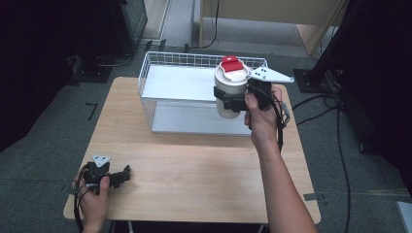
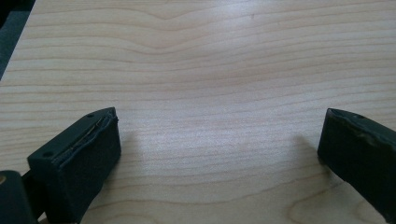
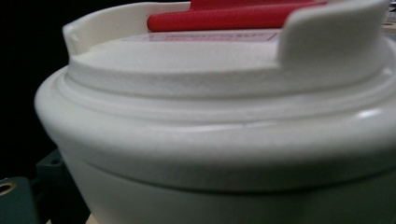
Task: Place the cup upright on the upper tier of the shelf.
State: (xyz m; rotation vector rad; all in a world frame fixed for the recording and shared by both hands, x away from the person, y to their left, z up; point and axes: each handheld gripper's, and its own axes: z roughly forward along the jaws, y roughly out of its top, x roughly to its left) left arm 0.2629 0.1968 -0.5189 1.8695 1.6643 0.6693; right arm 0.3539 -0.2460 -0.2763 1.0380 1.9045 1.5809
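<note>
A white canister point(image 1: 231, 90) with a white lid and a red flip tab point(image 1: 232, 65) hangs upright in the air over the right end of the wire basket point(image 1: 160, 68). My right gripper point(image 1: 227, 97) is shut on the canister's body from the right side. Up close in the right gripper view, the canister's lid point(image 3: 224, 93) and red tab point(image 3: 224, 18) loom large. My left gripper point(image 1: 127, 174) rests on the wooden table point(image 1: 194, 165) near its front left corner. Its black fingers point(image 2: 77, 158) stand wide apart over bare wood point(image 2: 210, 93), holding nothing.
The white wire basket has a white shelf panel point(image 1: 180, 82) inside and stands at the table's back. Black cables point(image 1: 320, 111) run over the grey floor to the right. Dark stands point(image 1: 92, 68) sit at the back left.
</note>
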